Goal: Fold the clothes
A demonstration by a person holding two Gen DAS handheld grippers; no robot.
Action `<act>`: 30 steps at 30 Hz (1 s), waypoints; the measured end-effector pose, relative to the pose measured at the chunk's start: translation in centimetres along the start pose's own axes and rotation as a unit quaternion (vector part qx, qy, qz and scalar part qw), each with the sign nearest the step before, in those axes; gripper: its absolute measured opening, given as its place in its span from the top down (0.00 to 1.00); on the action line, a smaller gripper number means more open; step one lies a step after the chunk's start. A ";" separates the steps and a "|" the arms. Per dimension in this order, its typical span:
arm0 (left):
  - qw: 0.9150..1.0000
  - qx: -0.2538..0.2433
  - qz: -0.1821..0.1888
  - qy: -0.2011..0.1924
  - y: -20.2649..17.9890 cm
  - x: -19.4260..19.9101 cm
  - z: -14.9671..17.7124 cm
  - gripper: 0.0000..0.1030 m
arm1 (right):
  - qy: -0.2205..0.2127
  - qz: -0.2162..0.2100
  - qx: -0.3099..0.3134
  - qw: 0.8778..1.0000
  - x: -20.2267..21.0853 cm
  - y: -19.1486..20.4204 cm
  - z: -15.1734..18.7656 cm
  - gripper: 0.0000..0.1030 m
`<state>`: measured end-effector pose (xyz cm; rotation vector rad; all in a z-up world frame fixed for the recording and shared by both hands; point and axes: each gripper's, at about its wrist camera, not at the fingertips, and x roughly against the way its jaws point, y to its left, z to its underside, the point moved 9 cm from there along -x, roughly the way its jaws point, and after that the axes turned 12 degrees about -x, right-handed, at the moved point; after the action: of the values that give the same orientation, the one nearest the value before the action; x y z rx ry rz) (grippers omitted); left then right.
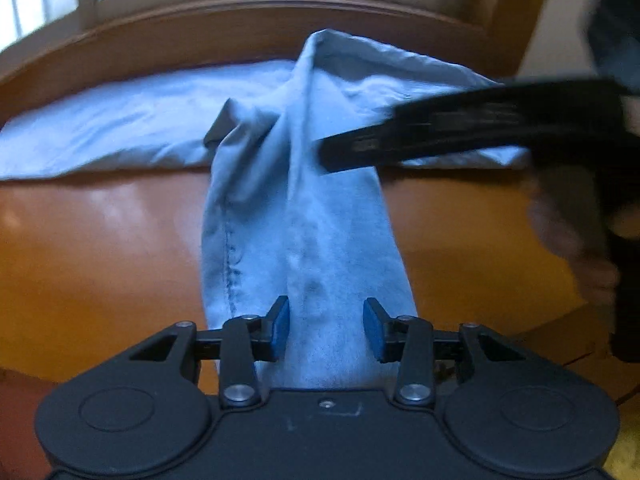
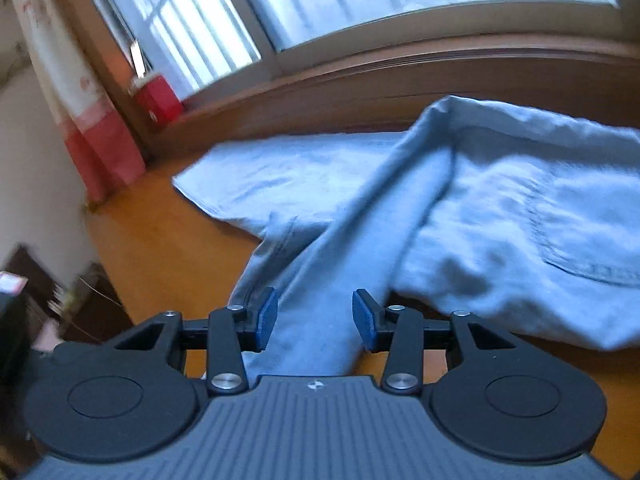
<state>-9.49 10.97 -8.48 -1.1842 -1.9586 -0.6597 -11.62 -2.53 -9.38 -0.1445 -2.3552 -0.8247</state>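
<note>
Both the left claw and right claw hang spread apart, gripping nothing, over the soft, heavy jeans sprawled ahead on the table, best pinched at the nearest leg's hem.

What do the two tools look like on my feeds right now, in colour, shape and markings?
Both are matte black. The left tool has blue pads, silver pivot screws, two round discs and a smooth body. The right tool matches it, but its body is grey and ribbed with a small round mark. No cables or sleeves show.
</note>
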 end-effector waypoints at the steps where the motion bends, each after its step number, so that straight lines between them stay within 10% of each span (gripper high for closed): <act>1: 1.000 -0.005 0.004 -0.008 -0.1 0.1 0.1 0.64 | 0.004 0.008 0.005 1.000 -0.9 0.6 0.1 0.57; 5: 0.999 -0.027 0.010 -0.028 -0.2 0.2 0.3 0.81 | 0.014 0.055 0.029 0.998 -4.1 1.7 0.8 0.59; 8: 0.999 -0.019 0.014 -0.040 0.9 1.1 0.0 0.99 | 0.007 0.081 0.035 0.996 -5.0 1.8 1.1 0.90; 11: 0.998 -0.012 0.010 -0.067 2.9 3.7 -1.4 0.99 | -0.027 0.050 0.011 0.998 -3.2 2.5 -0.4 0.97; 17: 0.978 -0.032 -0.126 -0.165 11.5 10.7 -9.1 0.99 | -0.128 -0.077 -0.036 0.988 0.5 6.1 -8.7 0.97; 21: 0.973 -0.025 -0.166 -0.158 17.2 10.0 -13.0 0.99 | -0.173 -0.122 -0.055 0.976 -2.0 6.6 -14.8 0.97; 27: 0.979 -0.021 -0.172 -0.111 20.2 6.1 -13.4 0.90 | -0.121 -0.121 -0.097 0.980 -13.6 4.4 -19.8 0.96; 30: 0.984 -0.024 -0.162 -0.077 21.0 3.5 -12.4 0.66 | -0.052 -0.062 -0.089 0.993 -21.1 2.7 -19.1 0.82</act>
<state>12.30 12.96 2.75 -0.9764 -2.3048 -0.8044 16.05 -9.60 -9.00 -0.1187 -2.4030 -1.1131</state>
